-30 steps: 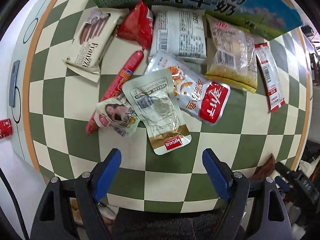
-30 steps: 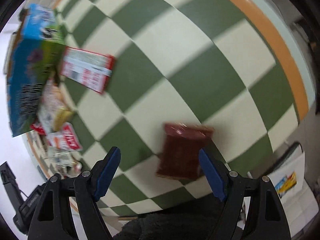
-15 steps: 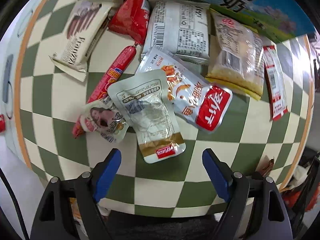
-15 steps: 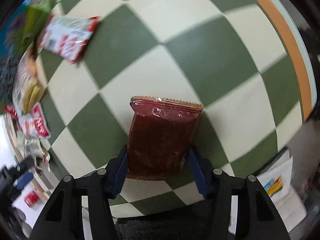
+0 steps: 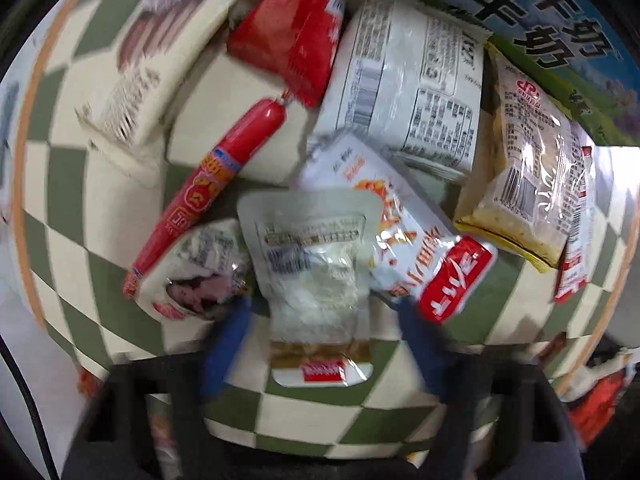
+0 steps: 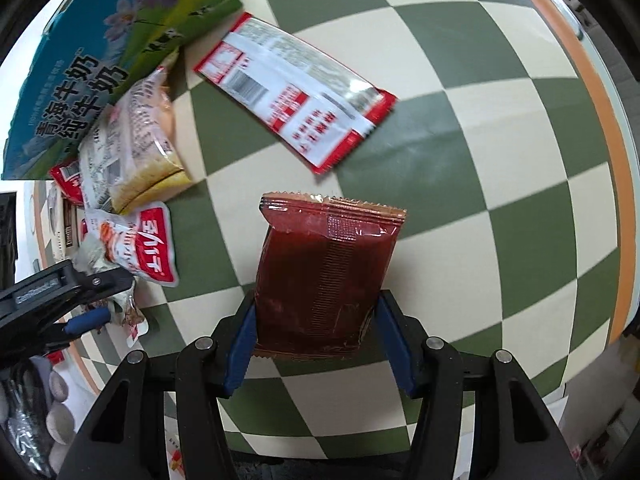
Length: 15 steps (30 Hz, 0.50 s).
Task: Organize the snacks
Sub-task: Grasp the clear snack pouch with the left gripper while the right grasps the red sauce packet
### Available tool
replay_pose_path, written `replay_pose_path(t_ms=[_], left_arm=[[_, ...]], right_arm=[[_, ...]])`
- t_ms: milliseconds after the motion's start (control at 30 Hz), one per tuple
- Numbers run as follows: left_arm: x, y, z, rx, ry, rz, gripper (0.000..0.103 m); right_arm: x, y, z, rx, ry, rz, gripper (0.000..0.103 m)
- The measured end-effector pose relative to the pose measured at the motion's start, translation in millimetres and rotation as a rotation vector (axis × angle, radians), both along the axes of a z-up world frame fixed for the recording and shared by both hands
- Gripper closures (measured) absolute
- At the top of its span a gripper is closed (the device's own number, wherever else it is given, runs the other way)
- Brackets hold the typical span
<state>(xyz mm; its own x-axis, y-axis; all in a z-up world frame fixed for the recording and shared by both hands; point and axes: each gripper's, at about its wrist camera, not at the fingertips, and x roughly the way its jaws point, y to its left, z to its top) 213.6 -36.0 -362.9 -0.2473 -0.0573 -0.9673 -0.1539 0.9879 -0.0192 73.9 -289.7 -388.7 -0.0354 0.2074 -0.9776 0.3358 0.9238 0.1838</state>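
With the right tongs (image 6: 316, 344) clamped on the dark red packet (image 6: 326, 276), the left tongs (image 5: 320, 344), apart, should straddle the silver pouch (image 5: 316, 264) squarely before squeezing, avoiding neighbouring packets.

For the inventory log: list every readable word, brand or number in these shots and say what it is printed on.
"青海牛奶" and "纯牛奶": milk carton.
"牛奶", cut off by the frame edge: same carton, left view.
Red label with large white characters, not legible: white pouch.
Fine print and barcodes on the red-and-white packet, cake bag, white bag, sausage and silver pouch: too small or blurred.
Dark red packet: no text.
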Motion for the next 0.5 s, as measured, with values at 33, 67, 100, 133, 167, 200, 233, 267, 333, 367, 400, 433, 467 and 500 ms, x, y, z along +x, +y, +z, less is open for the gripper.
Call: replay_pose_path(t_ms=[33,67,100,133,167,200,233,267,333,367,400,433,467,500], left_arm=[[0,-2,-1,-0.003,-0.001,-0.009,0.06],[1,-2,-1,-0.006,-0.006,-0.014,0.06],[0,-3,-1,-0.007,-0.012,-0.024,0.06],[-1,-2,-1,0.005,-0.021,-0.032,0.061],[-2,2,1,0.01,-0.027,-0.039,0.061],[-2,3,1,0.011,-0.031,-0.041,0.063],[-6,4,3,0.009,-0.037,-0.037,0.065],[-7,6,6,0.013,-0.042,-0.034,0.077],[-11,13,10,-0.003,-0.04,-0.032,0.089],[-12,16,9,-0.006,-0.028,-0.033,0.089],[-13,19,3,0.0,0.0,-0.037,0.088],[-15,23,0,-0.018,0.011,-0.016,0.088],[-18,26,-1,-0.044,0.003,0.011,0.087],[-18,29,-4,-0.076,0.01,0.028,0.083]], right_arm=[[0,2,2,0.005,-0.002,0.006,0.043],[-1,-1,1,0.008,-0.005,0.01,0.043],[1,4,2,0.009,-0.007,0.018,0.043],[6,7,6,0.013,-0.007,0.022,0.043],[5,8,7,0.021,-0.009,0.025,0.043],[8,10,9,0.022,-0.011,0.029,0.043],[8,12,11,0.023,-0.014,0.035,0.043],[10,12,13,0.025,-0.016,0.036,0.043],[15,17,13,0.037,-0.02,0.036,0.043],[14,18,13,0.042,-0.022,0.038,0.043],[15,19,15,0.046,-0.026,0.042,0.043],[17,19,17,0.047,-0.029,0.047,0.043],[17,20,19,0.046,-0.031,0.054,0.043],[21,19,20,0.048,-0.032,0.055,0.043]])
